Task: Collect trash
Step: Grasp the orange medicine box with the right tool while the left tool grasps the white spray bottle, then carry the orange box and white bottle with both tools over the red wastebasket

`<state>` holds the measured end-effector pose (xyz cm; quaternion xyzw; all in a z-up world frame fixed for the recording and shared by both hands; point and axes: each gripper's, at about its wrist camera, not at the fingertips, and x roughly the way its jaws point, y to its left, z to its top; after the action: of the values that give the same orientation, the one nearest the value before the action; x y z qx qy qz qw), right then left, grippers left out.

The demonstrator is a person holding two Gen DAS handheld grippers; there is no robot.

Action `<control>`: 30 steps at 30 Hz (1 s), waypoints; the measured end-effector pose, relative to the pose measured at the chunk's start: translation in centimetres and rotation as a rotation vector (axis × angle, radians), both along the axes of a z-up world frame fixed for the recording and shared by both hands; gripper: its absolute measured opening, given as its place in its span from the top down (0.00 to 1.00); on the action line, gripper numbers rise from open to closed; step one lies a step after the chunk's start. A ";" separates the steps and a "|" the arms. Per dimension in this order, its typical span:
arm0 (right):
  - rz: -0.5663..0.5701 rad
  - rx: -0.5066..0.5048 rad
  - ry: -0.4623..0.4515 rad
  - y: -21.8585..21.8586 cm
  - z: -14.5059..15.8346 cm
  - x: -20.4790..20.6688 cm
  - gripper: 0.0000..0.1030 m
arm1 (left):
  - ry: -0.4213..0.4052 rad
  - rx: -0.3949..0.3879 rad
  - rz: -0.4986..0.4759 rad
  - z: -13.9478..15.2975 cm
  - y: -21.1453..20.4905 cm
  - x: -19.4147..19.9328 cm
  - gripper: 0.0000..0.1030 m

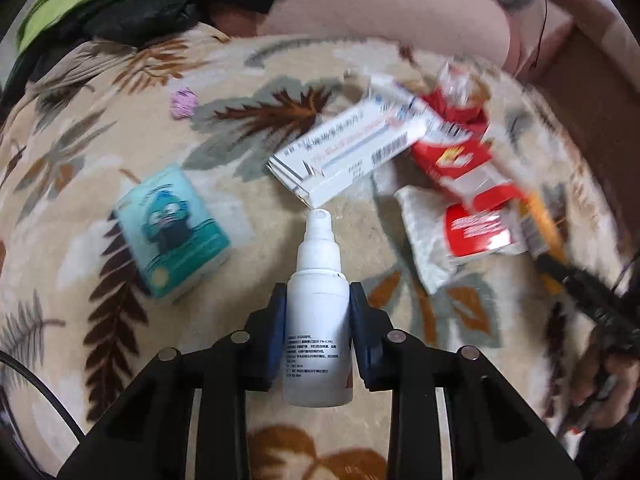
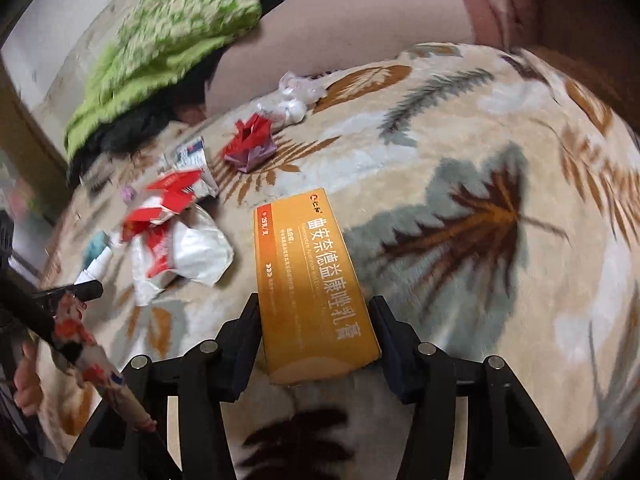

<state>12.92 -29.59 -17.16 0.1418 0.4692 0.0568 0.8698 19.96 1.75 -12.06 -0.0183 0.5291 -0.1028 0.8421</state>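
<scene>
- The blanket with its leaf print covers the bed and carries all the litter; no bin or bag shows in either view.
- The orange box lies flat between the jaws of the right gripper; whether they press it I cannot tell. It looks light, stiff cardboard, best squeezed across its narrow sides.
- The white box and the red wrappers lie heaped together, thin and crushable.
- The spray bottle is pinched by the left gripper around its smooth body; probably light, possibly slippery.
</scene>
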 end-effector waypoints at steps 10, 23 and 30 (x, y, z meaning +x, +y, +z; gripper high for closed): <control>-0.112 0.125 -0.186 -1.8 8.4 -12.2 0.52 | -0.192 -0.164 0.055 11.3 -0.8 -10.0 0.72; -0.190 0.196 -0.306 -3.2 13.6 -25.3 0.52 | -0.166 -0.277 -0.083 14.0 -7.0 -24.5 0.72; -0.246 0.140 -0.387 -5.2 17.4 -32.0 0.52 | -0.182 -0.290 -0.222 15.6 -12.4 -29.2 0.72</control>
<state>-19.13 -34.75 0.27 0.2442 0.2678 0.0088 0.9320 -9.20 -10.63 3.50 -0.0713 0.4294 -0.2714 0.8584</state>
